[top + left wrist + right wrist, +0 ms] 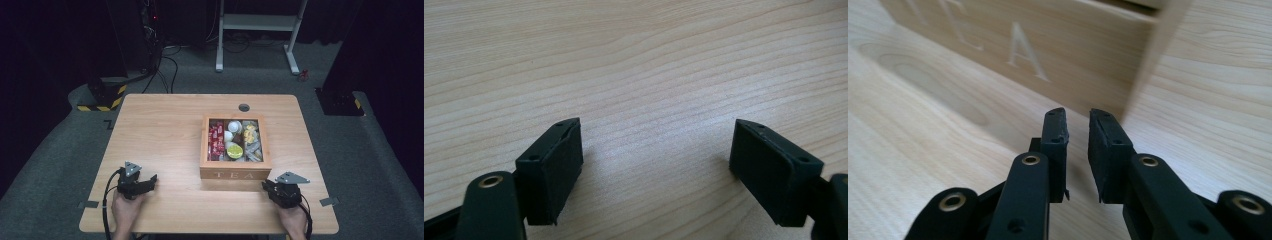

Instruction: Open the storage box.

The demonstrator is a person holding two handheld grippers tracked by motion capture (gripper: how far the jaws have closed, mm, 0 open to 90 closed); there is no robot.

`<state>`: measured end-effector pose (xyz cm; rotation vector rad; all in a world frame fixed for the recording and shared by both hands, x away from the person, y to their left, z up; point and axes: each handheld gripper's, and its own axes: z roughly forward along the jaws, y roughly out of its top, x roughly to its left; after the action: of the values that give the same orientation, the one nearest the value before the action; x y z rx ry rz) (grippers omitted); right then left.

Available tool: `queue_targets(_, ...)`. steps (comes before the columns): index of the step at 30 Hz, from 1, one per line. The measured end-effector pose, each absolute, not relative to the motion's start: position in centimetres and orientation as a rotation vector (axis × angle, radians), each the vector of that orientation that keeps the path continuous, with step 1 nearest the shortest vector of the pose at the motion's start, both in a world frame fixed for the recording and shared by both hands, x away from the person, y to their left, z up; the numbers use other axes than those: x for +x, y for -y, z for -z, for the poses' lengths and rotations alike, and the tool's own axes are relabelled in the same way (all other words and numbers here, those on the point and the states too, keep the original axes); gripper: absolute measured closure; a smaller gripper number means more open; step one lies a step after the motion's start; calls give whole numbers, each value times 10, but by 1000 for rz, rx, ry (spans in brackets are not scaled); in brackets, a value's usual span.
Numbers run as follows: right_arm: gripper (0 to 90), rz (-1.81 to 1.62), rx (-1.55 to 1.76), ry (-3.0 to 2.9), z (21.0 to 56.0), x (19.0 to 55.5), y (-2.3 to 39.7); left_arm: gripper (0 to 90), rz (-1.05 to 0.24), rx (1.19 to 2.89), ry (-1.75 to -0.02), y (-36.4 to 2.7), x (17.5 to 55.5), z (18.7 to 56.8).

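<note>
Table [165, 130]: right gripper [1078, 125] low beside tea box [1048, 45]

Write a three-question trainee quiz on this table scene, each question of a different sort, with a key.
1. True or false: the wooden tea box on the table stands open, with packets and cups inside.
2. Multiple choice: which gripper is nearer the box's lettered front? A) left gripper B) right gripper C) both equally
3. Fill in: the left gripper's jaws stand wide apart over bare ____.

Key:
1. True; red packets and small cups show in its compartments.
2. B; in the right gripper view the jaws, a narrow gap between them and nothing in it, point at the box's near corner.
3. Table; nothing lies between the jaws.
</note>
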<state>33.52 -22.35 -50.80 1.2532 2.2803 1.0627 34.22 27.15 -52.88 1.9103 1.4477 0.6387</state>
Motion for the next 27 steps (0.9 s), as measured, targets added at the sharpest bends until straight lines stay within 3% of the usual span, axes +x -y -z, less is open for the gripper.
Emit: queue_targets(27, 836, -1190, 1147, -2412, 501, 352, 175, 215, -640, 1910, -1448, -271, 342, 529)
